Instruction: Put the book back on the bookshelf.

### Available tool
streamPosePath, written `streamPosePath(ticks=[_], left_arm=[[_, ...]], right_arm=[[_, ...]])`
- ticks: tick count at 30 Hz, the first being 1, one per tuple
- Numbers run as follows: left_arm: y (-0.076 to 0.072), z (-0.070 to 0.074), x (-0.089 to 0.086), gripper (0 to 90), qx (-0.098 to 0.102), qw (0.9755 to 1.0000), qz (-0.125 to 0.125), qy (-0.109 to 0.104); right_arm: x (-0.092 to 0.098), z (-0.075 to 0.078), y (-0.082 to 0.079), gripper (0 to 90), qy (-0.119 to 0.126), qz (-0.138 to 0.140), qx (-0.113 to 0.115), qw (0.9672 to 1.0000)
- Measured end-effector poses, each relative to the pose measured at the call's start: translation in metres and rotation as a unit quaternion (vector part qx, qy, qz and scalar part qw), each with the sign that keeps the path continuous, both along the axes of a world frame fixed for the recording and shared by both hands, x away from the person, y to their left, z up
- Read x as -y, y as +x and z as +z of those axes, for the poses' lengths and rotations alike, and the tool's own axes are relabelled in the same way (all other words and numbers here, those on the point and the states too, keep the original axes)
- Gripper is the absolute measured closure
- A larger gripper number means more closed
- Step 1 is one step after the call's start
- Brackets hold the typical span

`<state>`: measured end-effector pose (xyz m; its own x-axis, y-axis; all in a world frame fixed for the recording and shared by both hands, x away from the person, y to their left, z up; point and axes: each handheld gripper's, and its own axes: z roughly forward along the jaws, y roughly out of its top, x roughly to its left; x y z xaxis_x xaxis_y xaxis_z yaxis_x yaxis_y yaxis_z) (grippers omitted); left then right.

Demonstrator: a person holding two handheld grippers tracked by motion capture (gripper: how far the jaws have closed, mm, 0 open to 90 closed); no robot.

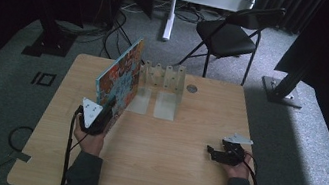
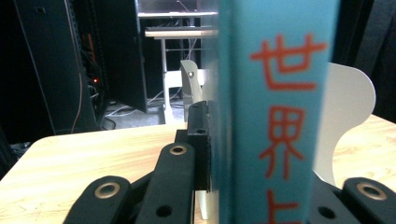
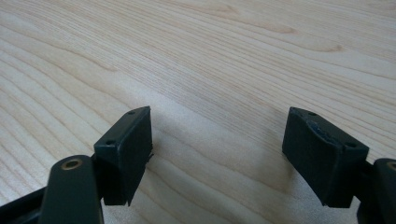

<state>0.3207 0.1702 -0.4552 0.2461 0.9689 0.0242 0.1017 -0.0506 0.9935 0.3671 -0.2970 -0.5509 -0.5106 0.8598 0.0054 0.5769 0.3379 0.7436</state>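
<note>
A person seated at the near edge of a light wooden bench (image 1: 179,176) works a hand-held gripper in each hand. The left gripper (image 1: 105,109), toward the bench's left side, is clamped on the lower near corner of a large, thin picture book (image 1: 119,77), holding it upright on edge and tilted, its colourful cover facing left. In the left gripper view the book's teal spine (image 2: 280,116), printed with red characters, stands between the black jaws, which press against it on both sides. The book's far end reaches toward a white divider rack (image 1: 162,79) standing near the middle of the bench's far edge, with its flat base plates stretching toward the person. One rounded white divider (image 2: 348,112) of that rack rises just behind the spine.

The right gripper (image 1: 215,153) rests low near the bench's right edge, well apart from book and rack. Its jaws stand wide apart with nothing between them, bare wood grain showing through the gap in the right gripper view.
</note>
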Motion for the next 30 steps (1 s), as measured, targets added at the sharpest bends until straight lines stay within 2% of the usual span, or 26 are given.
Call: streamPosePath(ticks=[11, 17, 24, 30], left_arm=[[0.006, -0.002, 0.008, 80.7, -0.005, 0.9999, 0.004, 0.013], [0.01, -0.004, 0.01, 80.7, -0.009, 0.9999, 0.005, 0.013], [0.014, -0.006, 0.013, 80.6, -0.015, 0.9997, 0.019, -0.002], [0.016, -0.007, 0.015, 80.7, -0.014, 0.9996, 0.026, -0.004]], right_arm=[[0.0, 0.0, 0.0, 24.0, 0.0, 0.001, 0.0, 1.0], [0.0, 0.0, 0.0, 24.0, 0.0, 0.001, 0.0, 1.0], [0.0, 0.0, 0.0, 23.9, 0.0, 0.001, 0.0, 1.0], [0.0, 0.0, 0.0, 24.0, 0.001, 0.001, 0.0, 1.0]])
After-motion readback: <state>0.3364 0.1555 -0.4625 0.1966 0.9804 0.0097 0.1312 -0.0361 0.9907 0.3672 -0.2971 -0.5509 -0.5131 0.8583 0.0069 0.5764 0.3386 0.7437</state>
